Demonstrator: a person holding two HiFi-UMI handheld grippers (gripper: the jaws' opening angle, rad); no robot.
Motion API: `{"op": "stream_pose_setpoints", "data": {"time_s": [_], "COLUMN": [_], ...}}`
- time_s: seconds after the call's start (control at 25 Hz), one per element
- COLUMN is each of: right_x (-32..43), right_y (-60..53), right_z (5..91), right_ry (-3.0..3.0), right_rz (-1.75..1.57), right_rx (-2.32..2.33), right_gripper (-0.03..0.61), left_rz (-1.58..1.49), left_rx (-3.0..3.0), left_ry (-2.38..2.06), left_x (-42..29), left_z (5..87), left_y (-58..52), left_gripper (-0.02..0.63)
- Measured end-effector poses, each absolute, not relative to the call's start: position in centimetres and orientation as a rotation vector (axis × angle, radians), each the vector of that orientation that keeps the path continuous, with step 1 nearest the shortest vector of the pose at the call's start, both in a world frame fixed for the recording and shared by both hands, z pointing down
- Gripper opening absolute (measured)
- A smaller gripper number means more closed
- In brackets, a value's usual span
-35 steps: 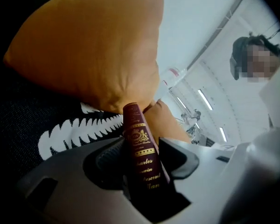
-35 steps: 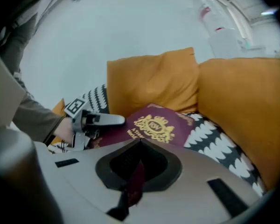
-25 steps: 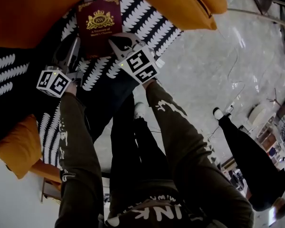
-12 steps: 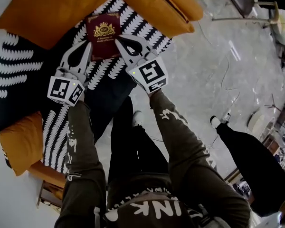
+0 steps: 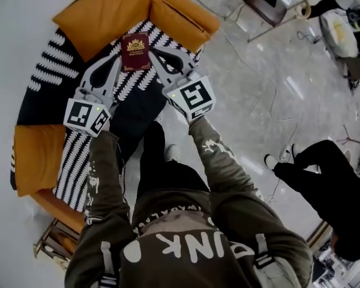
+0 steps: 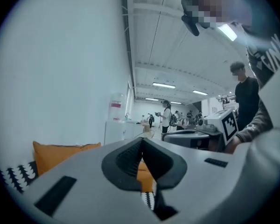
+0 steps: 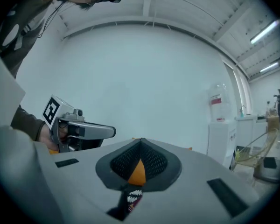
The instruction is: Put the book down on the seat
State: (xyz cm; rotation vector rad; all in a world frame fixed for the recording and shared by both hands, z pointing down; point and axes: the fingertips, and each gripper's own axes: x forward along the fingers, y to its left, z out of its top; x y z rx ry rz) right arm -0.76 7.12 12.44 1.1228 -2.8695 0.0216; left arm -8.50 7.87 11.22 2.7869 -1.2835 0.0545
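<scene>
1. The grey floor [image 5: 252,101] takes up the right half of the head view. A person [image 5: 330,191] in black stands on it, well apart from me.
2. The sofa [image 5: 102,14] is orange, with thick cushions at the back and sides.
3. Its seat [image 5: 51,77] has a black cover with a white leaf pattern. The book lies on it.
4. My left gripper [image 5: 115,60] reaches over the seat with its marker cube [image 5: 86,116] toward me. Its jaws are pressed fully together with nothing between them. In the left gripper view [image 6: 141,143] the dark pads meet along one line, and only orange cushion and patterned cover show past them.
5. My right gripper [image 5: 156,54] is the same: its jaws are closed tight and empty. In the right gripper view [image 7: 140,143] there is only a sliver of orange behind the pads. Its tip sits just beside the book's right edge, and the left gripper's tip sits just beside the left edge. I cannot tell whether either one touches the book.
6. The book [image 5: 136,51] is small, with a dark red cover, a gold crest on its upper half and a thin line of gold print below it. It lies flat and face up on the seat, near the back cushions and between my two gripper tips. Nothing holds it.
</scene>
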Motion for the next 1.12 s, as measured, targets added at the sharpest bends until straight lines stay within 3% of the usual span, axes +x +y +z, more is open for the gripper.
{"op": "stream_pose_setpoints", "data": {"time_s": [0.44,1.12], "right_x": [2.6,0.4], "right_y": [23.5,28.6], "right_z": [-3.9,-8.2], "right_ry": [-2.946,-2.955], "right_rz": [-0.080,-0.214], "right_rx": [1.115,1.137], "right_gripper": [0.009,0.009], "left_rz": [0.013,-0.038], "left_rx": [2.878,2.920], "left_ry": [-1.310,-1.304], "left_x": [-4.5,-7.2], "left_z": [-6.3,-9.2], "left_y": [23.7,28.7], "left_gripper": [0.003,0.003]}}
